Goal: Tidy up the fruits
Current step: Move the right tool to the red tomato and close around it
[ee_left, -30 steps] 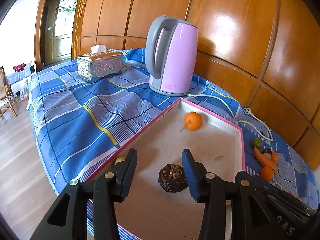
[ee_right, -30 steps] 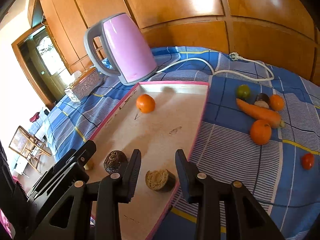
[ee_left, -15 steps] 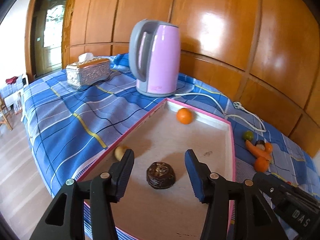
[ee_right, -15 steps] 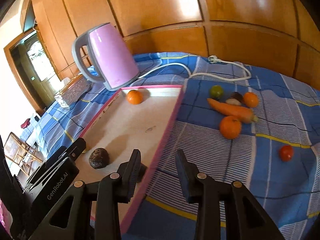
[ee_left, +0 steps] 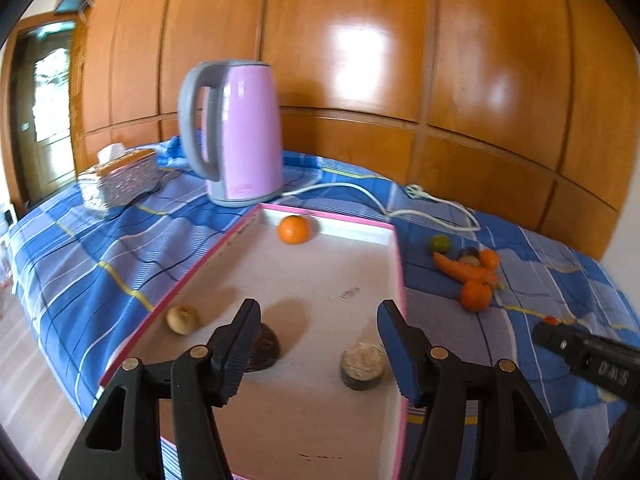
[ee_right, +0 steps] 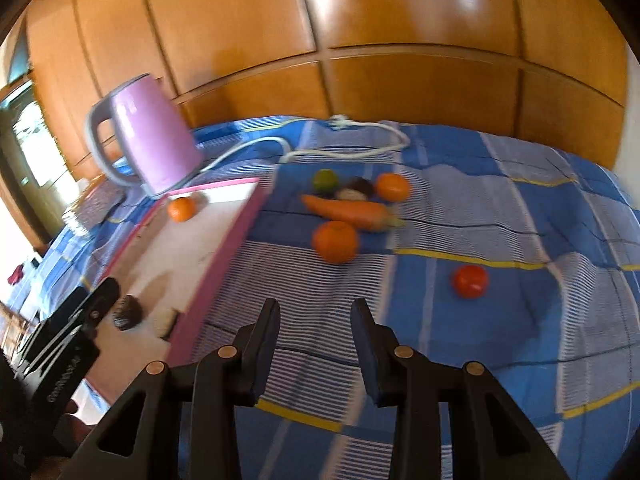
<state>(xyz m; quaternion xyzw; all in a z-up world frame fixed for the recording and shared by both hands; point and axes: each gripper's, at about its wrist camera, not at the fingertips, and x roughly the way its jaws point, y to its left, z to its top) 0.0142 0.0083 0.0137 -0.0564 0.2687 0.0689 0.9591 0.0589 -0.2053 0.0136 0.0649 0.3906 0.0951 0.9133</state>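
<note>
Fruits lie split: four pieces in the pink-rimmed tray (ee_left: 394,264), others loose on the checked cloth beside it. Right gripper (ee_right: 314,346), spread and empty, faces an orange (ee_right: 335,241); next, descend and close. Left gripper (ee_left: 318,350) hovers spread above the tray.

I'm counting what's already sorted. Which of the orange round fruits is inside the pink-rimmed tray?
The small orange at the tray's far end, near the pink kettle. The other two oranges lie outside on the blue cloth beside the carrot.
</note>
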